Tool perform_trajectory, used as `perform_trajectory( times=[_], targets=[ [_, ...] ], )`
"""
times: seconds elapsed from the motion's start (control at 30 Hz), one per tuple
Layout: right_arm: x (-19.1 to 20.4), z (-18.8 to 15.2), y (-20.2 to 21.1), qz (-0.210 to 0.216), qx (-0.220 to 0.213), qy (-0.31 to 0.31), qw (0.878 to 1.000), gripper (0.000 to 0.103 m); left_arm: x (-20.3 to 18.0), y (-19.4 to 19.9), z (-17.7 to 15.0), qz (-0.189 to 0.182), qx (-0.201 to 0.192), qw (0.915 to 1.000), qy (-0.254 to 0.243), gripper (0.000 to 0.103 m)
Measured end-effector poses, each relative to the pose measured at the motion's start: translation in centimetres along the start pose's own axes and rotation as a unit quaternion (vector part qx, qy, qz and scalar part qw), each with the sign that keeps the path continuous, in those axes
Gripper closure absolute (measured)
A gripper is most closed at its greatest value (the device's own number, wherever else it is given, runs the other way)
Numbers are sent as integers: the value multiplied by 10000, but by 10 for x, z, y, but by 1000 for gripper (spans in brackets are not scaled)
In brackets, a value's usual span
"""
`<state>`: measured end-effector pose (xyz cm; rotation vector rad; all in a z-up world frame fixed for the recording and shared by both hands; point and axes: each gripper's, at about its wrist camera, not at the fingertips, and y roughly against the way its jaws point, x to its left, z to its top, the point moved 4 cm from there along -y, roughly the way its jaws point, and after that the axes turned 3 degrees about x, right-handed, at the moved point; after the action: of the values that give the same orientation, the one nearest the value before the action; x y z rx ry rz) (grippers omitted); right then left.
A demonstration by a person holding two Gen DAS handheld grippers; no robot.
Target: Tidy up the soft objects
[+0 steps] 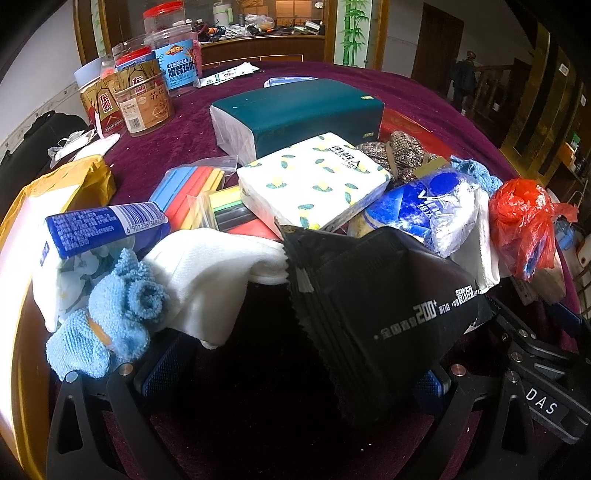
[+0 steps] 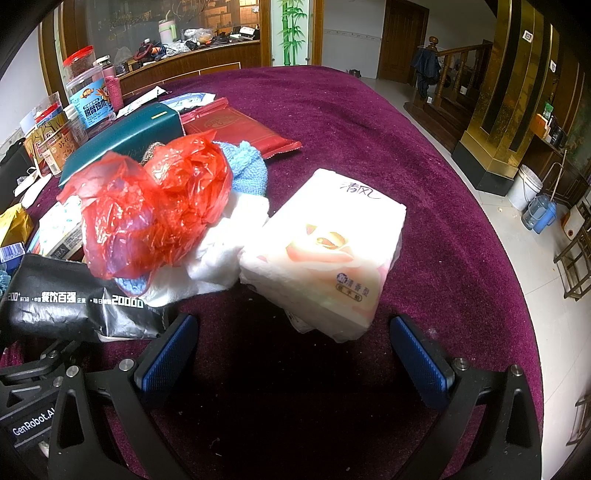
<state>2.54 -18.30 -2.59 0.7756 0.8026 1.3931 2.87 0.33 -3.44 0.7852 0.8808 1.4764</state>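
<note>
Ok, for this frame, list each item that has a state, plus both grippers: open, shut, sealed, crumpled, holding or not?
left gripper: open, black packet lying between its fingers
right gripper: open, holding nothing
black packet: creased, resting on the pile
pink tissue pack: wrapped, lying apart from the pile
red plastic bag: crumpled on top of the pile
teal tissue pack: lying flat
red-lidded jar: lid on

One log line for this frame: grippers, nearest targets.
left gripper: open, black packet between fingers | right gripper: open, pink tissue pack ahead, not gripped
</note>
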Motion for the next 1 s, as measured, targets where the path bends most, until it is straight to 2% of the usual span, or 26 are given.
perform_trajectory(
  times=[1.0],
  targets=[
    [0,1,0,0,-2,1,10000,0,1,0,0,-10,-6,10000,-36,0]
  ],
)
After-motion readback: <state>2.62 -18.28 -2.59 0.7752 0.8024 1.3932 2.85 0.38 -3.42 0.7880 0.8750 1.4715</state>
